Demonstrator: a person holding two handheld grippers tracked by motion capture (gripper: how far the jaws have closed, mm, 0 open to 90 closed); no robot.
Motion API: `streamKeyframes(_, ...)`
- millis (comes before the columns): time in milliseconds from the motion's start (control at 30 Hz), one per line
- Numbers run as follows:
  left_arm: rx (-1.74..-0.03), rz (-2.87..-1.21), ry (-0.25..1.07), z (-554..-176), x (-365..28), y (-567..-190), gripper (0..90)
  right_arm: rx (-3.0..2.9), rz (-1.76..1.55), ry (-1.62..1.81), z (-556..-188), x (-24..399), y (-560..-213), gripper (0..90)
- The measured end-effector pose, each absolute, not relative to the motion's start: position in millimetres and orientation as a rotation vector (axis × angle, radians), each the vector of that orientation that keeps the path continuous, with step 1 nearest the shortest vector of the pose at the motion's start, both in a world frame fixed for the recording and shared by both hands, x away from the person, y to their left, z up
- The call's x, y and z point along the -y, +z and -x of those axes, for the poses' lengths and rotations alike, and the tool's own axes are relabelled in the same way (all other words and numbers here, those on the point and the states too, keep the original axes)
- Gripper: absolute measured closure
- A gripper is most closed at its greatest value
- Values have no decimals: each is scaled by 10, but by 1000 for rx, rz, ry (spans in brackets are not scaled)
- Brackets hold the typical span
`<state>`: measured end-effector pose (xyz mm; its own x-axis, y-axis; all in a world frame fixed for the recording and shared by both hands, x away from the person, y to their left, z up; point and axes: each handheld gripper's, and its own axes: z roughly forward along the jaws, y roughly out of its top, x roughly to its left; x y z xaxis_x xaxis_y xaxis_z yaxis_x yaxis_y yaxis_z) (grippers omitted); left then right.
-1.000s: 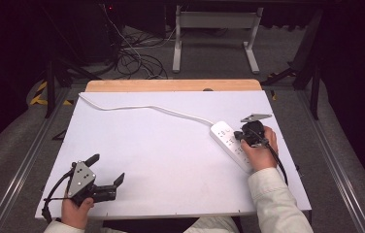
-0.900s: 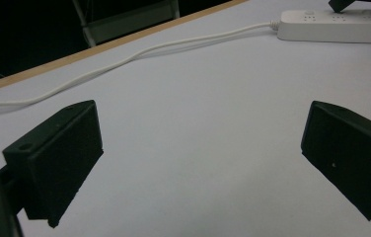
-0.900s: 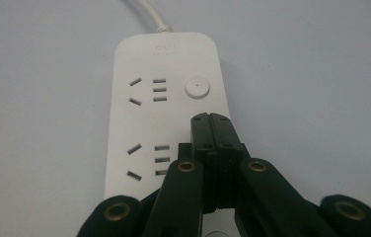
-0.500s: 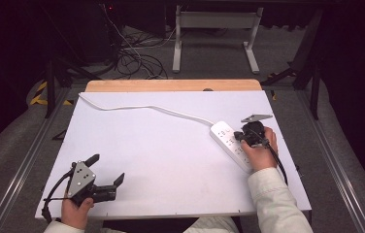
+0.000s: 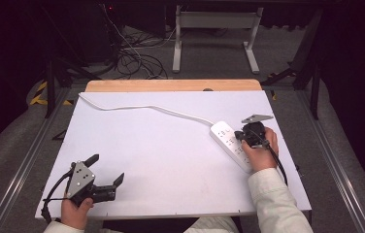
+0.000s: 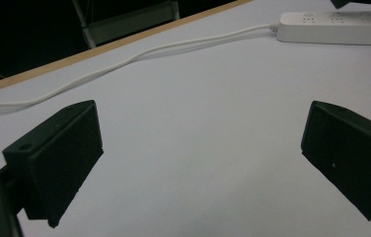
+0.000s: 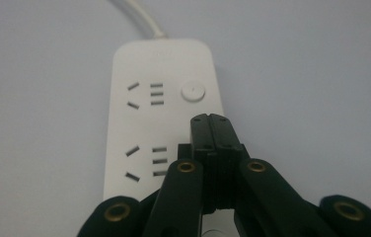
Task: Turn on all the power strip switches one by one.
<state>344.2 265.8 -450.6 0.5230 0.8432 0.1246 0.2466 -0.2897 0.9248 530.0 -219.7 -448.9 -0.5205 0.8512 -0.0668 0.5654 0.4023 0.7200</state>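
Note:
A white power strip (image 5: pixel 230 144) lies at the right of the white table, its cord (image 5: pixel 141 107) running off to the far left corner. My right gripper (image 5: pixel 241 137) is shut with nothing between its jaws, its tips just over the strip near the round button (image 7: pixel 193 92). In the right gripper view the strip (image 7: pixel 144 128) shows its sockets, and the closed gripper (image 7: pixel 212 121) points along its right side. My left gripper (image 5: pixel 107 169) rests low at the front left, open and empty. In the left gripper view its gripper (image 6: pixel 198 143) frames bare table, with the strip (image 6: pixel 336 27) far off.
The white table top (image 5: pixel 171 145) has a wooden far edge (image 5: pixel 171 85). Beyond it on the floor are tangled cables (image 5: pixel 132 58) and a metal stand (image 5: pixel 214 34). Metal rails run along both sides of the table.

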Motion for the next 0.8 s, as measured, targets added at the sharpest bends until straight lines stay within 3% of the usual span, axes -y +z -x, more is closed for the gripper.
streamKeyframes(133,-915,-1806,778,-3462,-2661,-4514,25,-2164,-1153,1076,-5192,2219,-4189,900)
streamKeyframes(800,-908,-1817,787,-3458,-2648,-4515,25,-2192,-1131,1045,-5274,2101,-4212,900)
